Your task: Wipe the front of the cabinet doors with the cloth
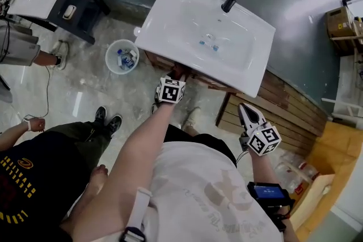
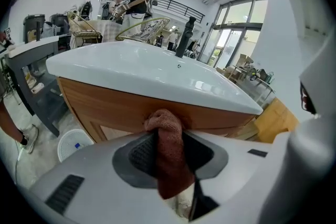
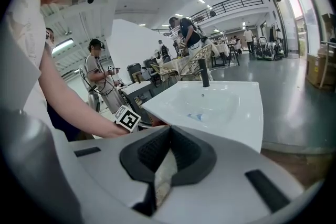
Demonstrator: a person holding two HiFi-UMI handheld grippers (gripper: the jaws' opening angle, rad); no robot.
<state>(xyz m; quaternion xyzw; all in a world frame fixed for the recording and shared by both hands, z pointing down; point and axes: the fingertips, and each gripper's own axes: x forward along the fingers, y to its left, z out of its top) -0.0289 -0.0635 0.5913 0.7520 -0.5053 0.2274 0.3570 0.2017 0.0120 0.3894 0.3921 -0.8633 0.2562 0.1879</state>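
Brown cloth [image 2: 169, 162] in left hand-held gripper [image 2: 167, 132]

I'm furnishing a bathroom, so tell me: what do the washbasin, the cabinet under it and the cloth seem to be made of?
The washbasin: probably glazed ceramic, glossy white; bright highlights gleam on it. The cabinet: wood or wood veneer, smooth orange-brown with faint grain; which one is unclear. The cloth: soft reddish-brown textile, perhaps terry or knit, with a nubby, bunched surface.

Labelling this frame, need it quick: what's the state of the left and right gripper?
Left gripper: closed, holding the cloth.
Right gripper: closed, nothing between its jaws.
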